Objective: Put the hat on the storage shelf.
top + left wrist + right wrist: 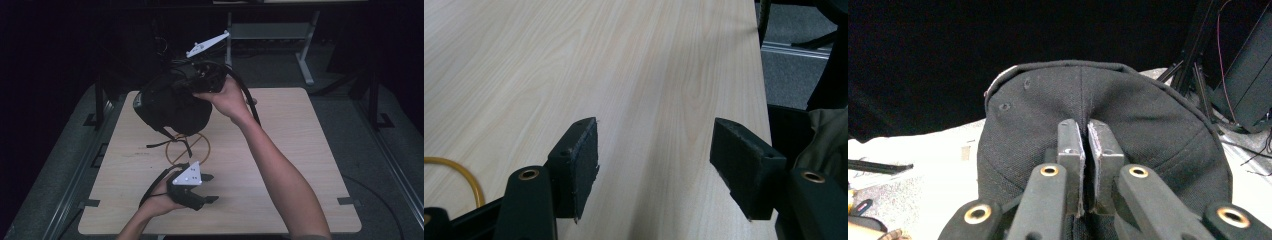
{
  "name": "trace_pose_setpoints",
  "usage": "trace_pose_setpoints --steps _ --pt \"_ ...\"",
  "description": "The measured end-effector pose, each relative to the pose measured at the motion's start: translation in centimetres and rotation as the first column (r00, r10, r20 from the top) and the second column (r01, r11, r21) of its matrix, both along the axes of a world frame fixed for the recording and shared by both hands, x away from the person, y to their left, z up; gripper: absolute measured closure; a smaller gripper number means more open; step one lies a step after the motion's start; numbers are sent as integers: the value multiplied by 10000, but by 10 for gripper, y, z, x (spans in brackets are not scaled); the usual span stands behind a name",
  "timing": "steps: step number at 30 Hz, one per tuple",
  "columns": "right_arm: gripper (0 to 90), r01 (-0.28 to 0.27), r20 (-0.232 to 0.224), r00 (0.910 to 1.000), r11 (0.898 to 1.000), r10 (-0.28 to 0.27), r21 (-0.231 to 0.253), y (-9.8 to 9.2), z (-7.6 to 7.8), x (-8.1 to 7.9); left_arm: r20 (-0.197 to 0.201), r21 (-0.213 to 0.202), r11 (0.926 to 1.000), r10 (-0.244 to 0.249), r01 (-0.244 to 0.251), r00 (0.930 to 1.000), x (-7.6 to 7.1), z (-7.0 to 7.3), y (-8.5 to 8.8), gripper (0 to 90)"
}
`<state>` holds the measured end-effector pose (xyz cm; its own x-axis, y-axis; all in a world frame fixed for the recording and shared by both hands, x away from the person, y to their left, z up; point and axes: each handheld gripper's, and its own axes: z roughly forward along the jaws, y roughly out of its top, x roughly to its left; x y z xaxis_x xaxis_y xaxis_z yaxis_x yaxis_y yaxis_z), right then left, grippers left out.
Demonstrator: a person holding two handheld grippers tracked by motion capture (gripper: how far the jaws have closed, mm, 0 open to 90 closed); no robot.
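A black cap hangs in the air over the far left part of the wooden table. My right gripper is shut on it, and a hand holds that gripper from the right. In the right gripper view the jaws are pinched together on the cap's dark fabric at the right gripper. A thin black strap dangles from the cap. My left gripper rests low near the table's front edge, open with bare tabletop between its jaws, as the left gripper shows in its own view.
A thin yellow ring lies on the table under the cap, between the two grippers; its arc sits at the left of the left gripper view. Dark stands and metal frame legs surround the table.
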<state>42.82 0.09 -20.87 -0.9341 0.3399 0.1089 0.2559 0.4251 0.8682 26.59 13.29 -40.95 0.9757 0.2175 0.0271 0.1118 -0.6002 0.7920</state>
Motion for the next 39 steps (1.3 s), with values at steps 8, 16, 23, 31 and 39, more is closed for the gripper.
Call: trace_pose_setpoints --steps 8,16,23,31,39 --pt "849 70 -16 10000 10000 -71 -42 14 -5 5 -10 -58 10000 -63 63 10000 0 -1 -1 358" --pt "799 371 128 9992 9992 -369 -136 34 -17 9 25 -54 10000 -62 62 10000 -1 -2 -1 358" --pt "578 605 127 9981 9982 -606 42 29 -13 5 31 -119 9999 34 -34 10000 -4 -2 0 352" --pt "488 869 -29 9962 9962 -869 14 5 -19 1 -89 -267 9986 456 -458 9989 -1 -3 6 327" --pt "410 1004 -215 9947 9949 -1001 119 -20 -26 -2 -266 -308 9953 915 -923 9955 5 -8 10 296"
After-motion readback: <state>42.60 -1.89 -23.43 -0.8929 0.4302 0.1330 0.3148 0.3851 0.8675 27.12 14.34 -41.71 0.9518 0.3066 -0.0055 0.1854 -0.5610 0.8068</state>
